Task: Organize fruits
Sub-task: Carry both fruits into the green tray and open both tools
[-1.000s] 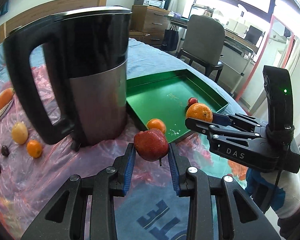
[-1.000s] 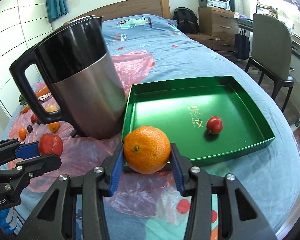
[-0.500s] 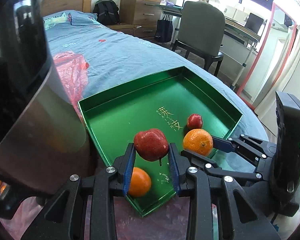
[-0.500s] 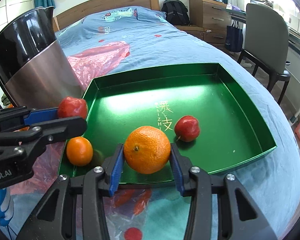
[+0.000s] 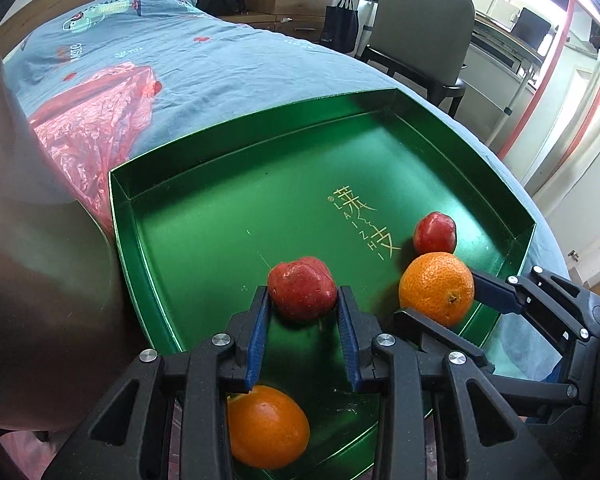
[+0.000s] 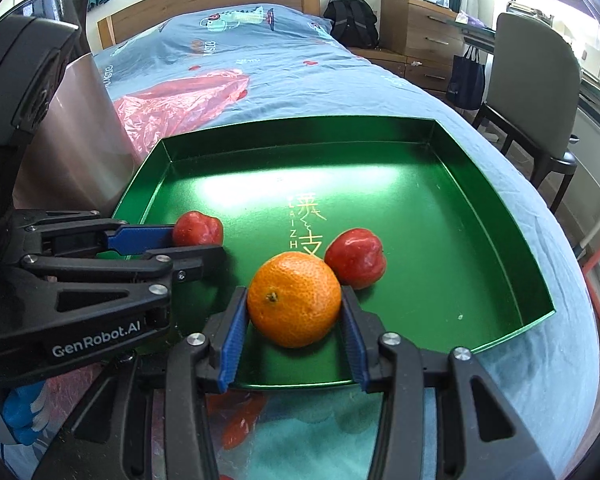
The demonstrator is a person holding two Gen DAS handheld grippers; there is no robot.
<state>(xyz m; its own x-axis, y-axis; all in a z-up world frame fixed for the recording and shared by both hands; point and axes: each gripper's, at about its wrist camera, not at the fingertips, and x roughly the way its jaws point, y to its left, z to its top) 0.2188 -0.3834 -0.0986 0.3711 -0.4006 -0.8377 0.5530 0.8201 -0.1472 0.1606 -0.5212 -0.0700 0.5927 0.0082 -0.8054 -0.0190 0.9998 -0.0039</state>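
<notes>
My left gripper (image 5: pixel 303 308) is shut on a dark red fruit (image 5: pixel 302 288) and holds it over the near part of the green tray (image 5: pixel 220 208). My right gripper (image 6: pixel 294 320) is shut on an orange mandarin (image 6: pixel 294 298), held over the tray (image 6: pixel 420 184) just in front of a red fruit (image 6: pixel 356 258) lying by the gold lettering. That red fruit also shows in the left wrist view (image 5: pixel 435 233), behind the held mandarin (image 5: pixel 436 288). A second mandarin (image 5: pixel 266 432) lies in the tray's near corner under my left gripper. The left gripper with its fruit (image 6: pixel 198 229) shows at the left of the right wrist view.
A steel kettle (image 6: pixel 72 140) stands close to the tray's left side and fills the left wrist view's left edge (image 5: pixel 40 260). Red plastic film (image 6: pixel 180 100) lies on the blue bedsheet behind. A chair (image 6: pixel 536 92) and desk stand to the right of the bed.
Both grippers have moved forward over the tray with their fruits still held. The kettle has slid to the left edge of both views.
</notes>
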